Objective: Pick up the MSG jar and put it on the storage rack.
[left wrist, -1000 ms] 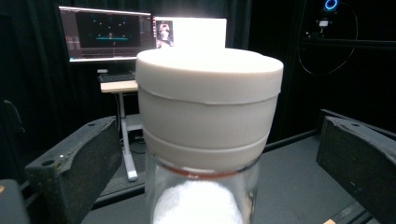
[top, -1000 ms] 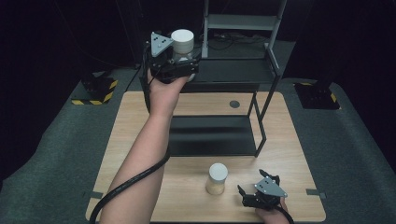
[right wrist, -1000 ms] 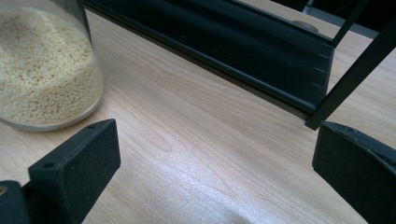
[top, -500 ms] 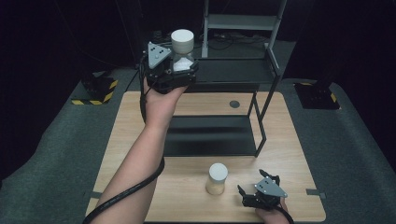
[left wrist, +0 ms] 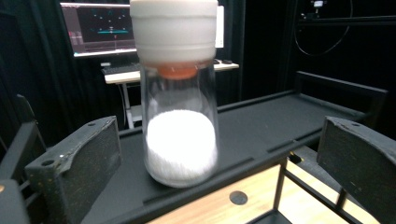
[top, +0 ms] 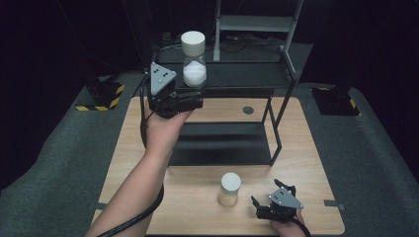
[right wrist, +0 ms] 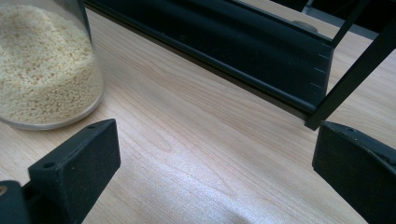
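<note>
A clear jar of white grains with a white lid stands on the front edge of the black rack's upper shelf. My left gripper hangs just in front of it, open, its jaws wide apart and off the glass. The left gripper view has the same jar upright beyond my left gripper. A second jar, holding yellowish grains, stands on the wooden table near the front. My right gripper rests open just to its right; the right gripper view catches that jar at the upper left, outside my right gripper.
The black rack has a lower shelf on the table and thin legs at its right side. A round hole marks the tabletop behind the rack. A monitor and desk stand beyond the table.
My left gripper has drawn back and down from the white-grain jar, which stays on the upper shelf. The right gripper and the yellowish jar have not moved.
</note>
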